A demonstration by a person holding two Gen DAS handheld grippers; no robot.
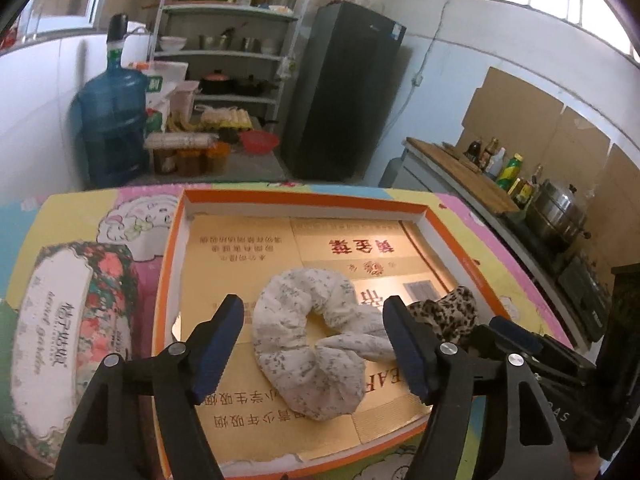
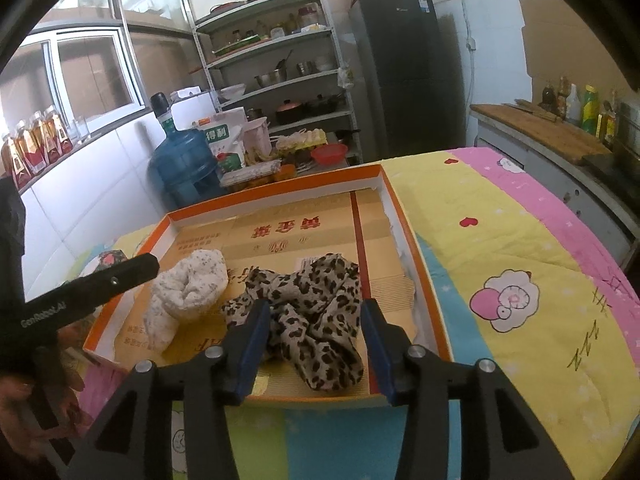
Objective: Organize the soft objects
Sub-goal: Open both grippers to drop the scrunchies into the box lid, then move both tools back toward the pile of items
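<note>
A white flowered scrunchie [image 1: 316,344] lies inside a shallow orange-rimmed cardboard box [image 1: 304,200]. My left gripper [image 1: 316,344] is open, its fingers either side of the scrunchie, above it. A leopard-print scrunchie [image 1: 448,312] lies to its right in the box. In the right wrist view the leopard scrunchie [image 2: 316,312] sits between the open fingers of my right gripper [image 2: 316,332], near the box's front rim [image 2: 404,216]. The white scrunchie [image 2: 188,292] lies left of it, with the left gripper's black finger [image 2: 116,280] beside it.
The box rests on a colourful cartoon quilt [image 2: 520,264]. A floral tin [image 1: 68,328] stands left of the box. Beyond are a blue water jug [image 1: 112,124], a shelf rack [image 1: 228,40], a dark fridge [image 1: 344,92] and a counter with bottles and a pot [image 1: 556,212].
</note>
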